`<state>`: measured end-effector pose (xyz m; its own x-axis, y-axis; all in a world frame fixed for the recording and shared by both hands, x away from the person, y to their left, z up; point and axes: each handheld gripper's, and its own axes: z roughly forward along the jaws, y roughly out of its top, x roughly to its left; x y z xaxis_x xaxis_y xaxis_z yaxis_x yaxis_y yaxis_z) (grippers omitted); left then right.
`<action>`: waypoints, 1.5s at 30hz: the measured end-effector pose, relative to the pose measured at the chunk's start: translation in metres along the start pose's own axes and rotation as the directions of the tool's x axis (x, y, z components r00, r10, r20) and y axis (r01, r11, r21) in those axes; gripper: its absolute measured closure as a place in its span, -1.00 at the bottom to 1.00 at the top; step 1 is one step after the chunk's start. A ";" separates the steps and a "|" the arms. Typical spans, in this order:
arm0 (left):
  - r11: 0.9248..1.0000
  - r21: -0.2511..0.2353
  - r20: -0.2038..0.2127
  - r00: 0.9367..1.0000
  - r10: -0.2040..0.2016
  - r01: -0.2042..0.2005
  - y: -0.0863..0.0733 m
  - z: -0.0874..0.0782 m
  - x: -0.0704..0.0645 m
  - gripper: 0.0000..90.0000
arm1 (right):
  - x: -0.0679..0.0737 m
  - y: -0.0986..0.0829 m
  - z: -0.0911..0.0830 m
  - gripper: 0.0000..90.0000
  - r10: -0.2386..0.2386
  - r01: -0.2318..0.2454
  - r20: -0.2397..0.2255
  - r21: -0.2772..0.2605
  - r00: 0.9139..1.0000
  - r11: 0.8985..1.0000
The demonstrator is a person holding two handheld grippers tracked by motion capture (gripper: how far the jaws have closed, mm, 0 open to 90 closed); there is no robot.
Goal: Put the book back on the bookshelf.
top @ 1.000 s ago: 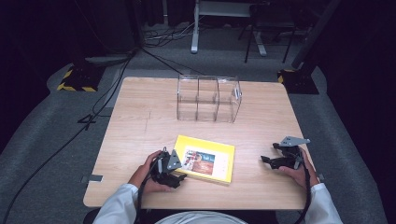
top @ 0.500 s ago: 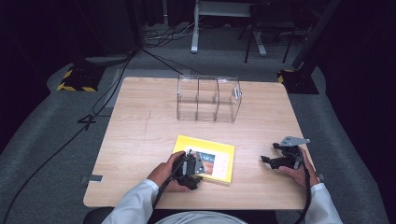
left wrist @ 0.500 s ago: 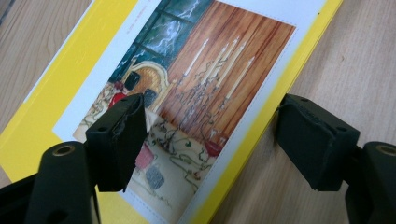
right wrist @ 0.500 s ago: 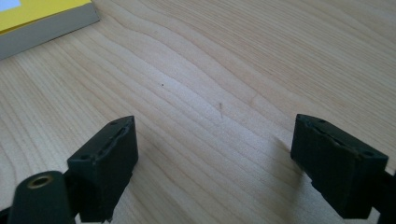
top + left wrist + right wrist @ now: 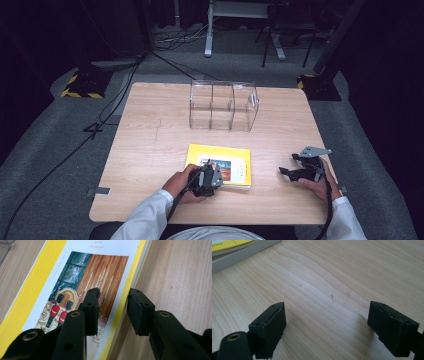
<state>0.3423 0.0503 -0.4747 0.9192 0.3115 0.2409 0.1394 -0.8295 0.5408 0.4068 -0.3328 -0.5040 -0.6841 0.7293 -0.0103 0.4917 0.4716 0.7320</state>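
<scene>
Over the last second the left gripper (image 5: 209,176) has slid in from the table beside the flat yellow-bordered paperback book (image 5: 235,152) and now sits over the book's near edge; in the left gripper view its jaws stand apart and straddle that edge — one pad over the glossy cover, the other beyond the white page block above the bare wood — so nothing is grasped yet, and I judge a pinch on the edge to be the step in hand. The book lies flat near the front middle of the pale, fine-grained wooden table (image 5: 150,150), well short of the clear three-bay acrylic organiser (image 5: 222,105). The right gripper (image 5: 290,172) has not moved — jaws spread wide, empty, low over the wood.
</scene>
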 end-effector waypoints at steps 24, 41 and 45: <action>0.996 -0.071 0.029 0.999 -0.044 0.046 -0.004 0.001 0.007 0.60 | 0.099 0.033 0.018 0.18 -0.261 0.277 -0.271 0.023 0.926 0.961; 0.992 -0.097 0.075 0.995 -0.071 0.078 -0.006 0.005 0.010 0.52 | 0.114 0.046 0.021 0.85 -0.281 0.309 -0.262 0.072 0.923 0.948; 0.992 -0.099 0.074 0.995 -0.069 0.076 -0.005 0.007 0.007 0.26 | 0.113 0.045 0.018 1.00 -0.272 0.283 -0.265 0.004 0.925 0.959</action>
<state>0.3509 0.0536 -0.4815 0.9320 0.3331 0.1431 0.1717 -0.7532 0.6350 0.3615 -0.2206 -0.4848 -0.9092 0.4155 -0.0282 0.2804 0.6609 0.6961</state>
